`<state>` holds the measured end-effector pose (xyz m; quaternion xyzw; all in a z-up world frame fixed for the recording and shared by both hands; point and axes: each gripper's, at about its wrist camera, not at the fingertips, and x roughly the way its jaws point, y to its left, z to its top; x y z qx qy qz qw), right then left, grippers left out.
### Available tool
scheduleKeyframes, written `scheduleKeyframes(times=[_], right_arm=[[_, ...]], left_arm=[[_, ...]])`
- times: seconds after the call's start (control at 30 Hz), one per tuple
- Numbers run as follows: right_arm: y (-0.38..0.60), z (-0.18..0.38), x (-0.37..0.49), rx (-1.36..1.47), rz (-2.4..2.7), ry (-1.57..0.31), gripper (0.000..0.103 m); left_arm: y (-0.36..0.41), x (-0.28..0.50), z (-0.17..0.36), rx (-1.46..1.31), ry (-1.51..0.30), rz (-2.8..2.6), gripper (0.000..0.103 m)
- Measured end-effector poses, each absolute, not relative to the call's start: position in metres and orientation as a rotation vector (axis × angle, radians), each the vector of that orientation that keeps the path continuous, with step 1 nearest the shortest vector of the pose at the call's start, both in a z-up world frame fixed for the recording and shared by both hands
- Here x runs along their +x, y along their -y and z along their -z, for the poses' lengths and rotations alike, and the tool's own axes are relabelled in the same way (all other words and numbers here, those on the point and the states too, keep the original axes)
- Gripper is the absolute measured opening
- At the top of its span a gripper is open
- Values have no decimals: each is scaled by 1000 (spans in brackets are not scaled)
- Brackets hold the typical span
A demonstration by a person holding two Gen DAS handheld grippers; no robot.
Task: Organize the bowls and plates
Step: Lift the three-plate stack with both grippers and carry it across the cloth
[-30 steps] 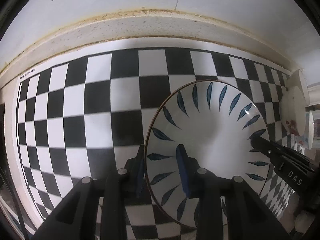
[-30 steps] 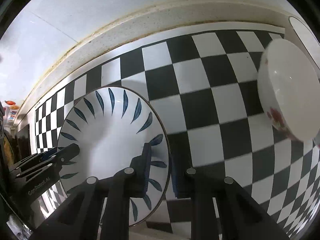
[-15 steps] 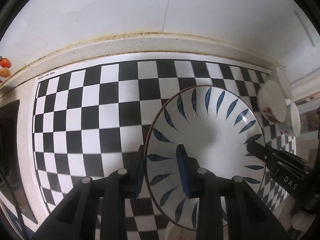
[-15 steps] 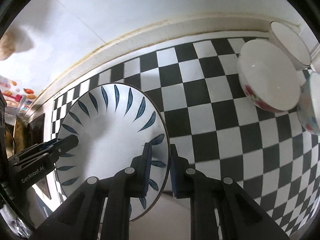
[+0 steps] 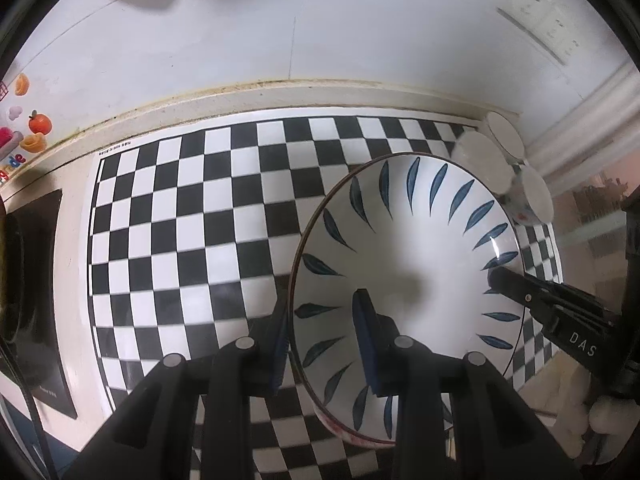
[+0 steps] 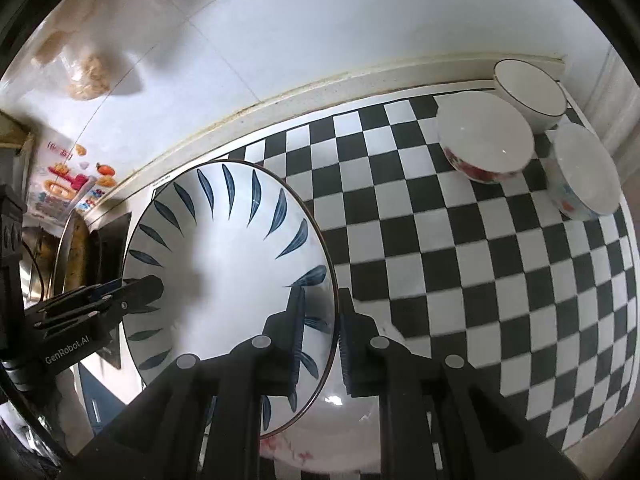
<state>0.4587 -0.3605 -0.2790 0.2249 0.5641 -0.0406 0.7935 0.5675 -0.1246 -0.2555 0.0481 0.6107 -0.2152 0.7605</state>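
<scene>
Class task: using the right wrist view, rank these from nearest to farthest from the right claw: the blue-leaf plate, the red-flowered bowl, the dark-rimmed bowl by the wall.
1. Blue-leaf plate: clamped in the right claw, rim between its fingers.
2. Red-flowered bowl: right of centre on the checkered mat.
3. Dark-rimmed bowl: farthest, back-right corner by the wall.

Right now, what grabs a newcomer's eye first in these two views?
The big blue-leaf plate, held at opposite rims by the left tongs and the right tongs, fills the foreground of both views. Under it lies the black-and-white checkered mat. At its far right corner sit three white bowls, close together.
</scene>
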Motion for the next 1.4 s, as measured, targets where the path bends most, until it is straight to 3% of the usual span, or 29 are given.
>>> scheduleKeyframes(times=[0.27,0.87,1.4], right_arm=[[355,264,414,484,80,-1211,17],[368,360,380,483,121,-1370,16],[362,387,388,459,129,-1414,16]], left_arm=[[119,536,256,94,-1358,491,27],[140,510,352,156,-1576,470,27],[144,512,373,161,-1615,439,27]])
